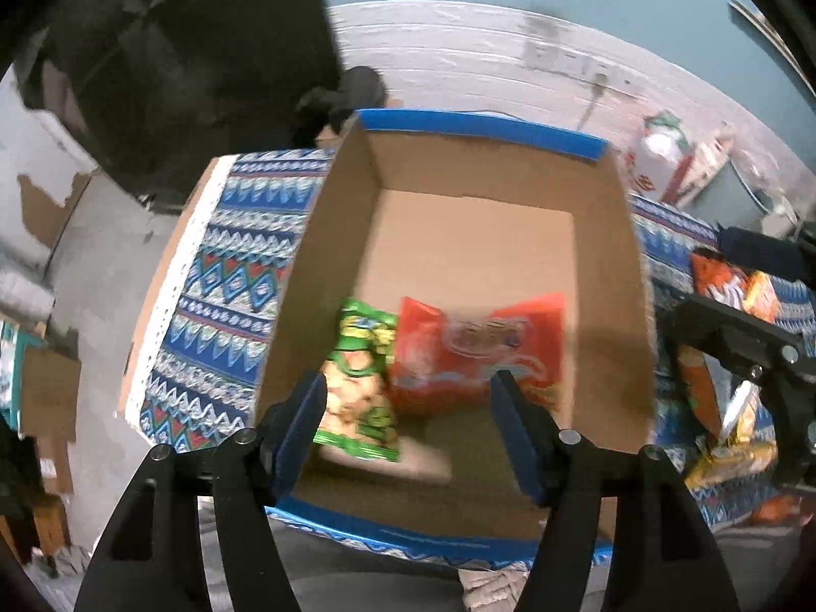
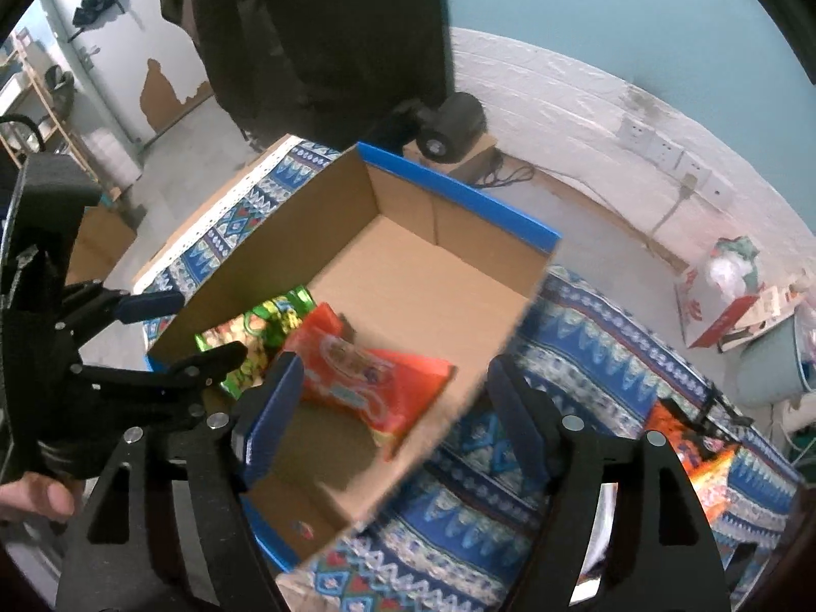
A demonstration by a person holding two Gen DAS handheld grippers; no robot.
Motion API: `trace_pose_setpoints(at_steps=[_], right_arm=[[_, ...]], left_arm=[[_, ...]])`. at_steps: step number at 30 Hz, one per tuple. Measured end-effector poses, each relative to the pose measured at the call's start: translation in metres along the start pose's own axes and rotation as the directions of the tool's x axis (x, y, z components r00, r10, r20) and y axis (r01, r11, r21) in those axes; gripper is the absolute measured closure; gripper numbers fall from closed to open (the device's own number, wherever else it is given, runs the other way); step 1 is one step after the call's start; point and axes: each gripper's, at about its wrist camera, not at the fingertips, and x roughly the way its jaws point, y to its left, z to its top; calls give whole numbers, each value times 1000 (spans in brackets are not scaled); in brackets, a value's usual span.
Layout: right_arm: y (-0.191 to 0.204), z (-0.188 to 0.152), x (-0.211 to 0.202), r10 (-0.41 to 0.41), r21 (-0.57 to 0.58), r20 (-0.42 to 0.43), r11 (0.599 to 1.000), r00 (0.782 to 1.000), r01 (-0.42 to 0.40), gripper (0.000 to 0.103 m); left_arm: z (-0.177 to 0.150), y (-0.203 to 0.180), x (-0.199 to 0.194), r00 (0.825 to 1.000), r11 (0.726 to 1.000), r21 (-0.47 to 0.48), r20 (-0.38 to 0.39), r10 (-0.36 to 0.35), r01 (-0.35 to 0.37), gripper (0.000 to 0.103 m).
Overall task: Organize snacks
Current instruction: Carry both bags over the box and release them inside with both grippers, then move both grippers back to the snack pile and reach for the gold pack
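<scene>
Since snack packets are sealed film pouches: judged light, soft, slippery, contents crushable; pinch at crimped end seam.

Orange packet (image 1: 479,352) and green packet (image 1: 362,377) lie side by side on floor of cardboard box (image 1: 607,255), near corner.

More packets (image 1: 734,290) loose on patterned cloth (image 1: 229,275), beside box.

Left gripper (image 1: 408,408) over box, jaws apart, empty. Right gripper (image 2: 392,398) jaws wide, nothing between.

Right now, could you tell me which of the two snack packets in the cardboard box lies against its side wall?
The green snack packet: it rests against the cardboard box's side wall, while the orange snack packet beside it lies nearer the middle.
</scene>
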Motion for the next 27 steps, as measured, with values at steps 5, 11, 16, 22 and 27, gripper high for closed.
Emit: trace_pose_setpoints(at_steps=[5,11,16,22,27], right_arm=[[-23,-21,-17,-40,21,-4,999,999,40,27],[-57,-59,-32,-70,40,-38,997,997,72,27],[-82,-94,-40,-91,43,-65,995,994,94,27],[-108,-128,-49,-93,55,-96,994,991,98,27],[-121,-151,-54,-87,52,-116,994,989,93,27]], left_arm=[[-5,-35,-8,999,996,67,-12,-53,54,35],[-15,-83,-16,995,981,169,-27,-94,97,35],[-26,-118,-18,992,963,238,-52,-119,128,35],[-37,-149,-16,990,945,296,-57,-128,139,35],[-43,-167,-11,987,937,310,-87,-139,159,35]])
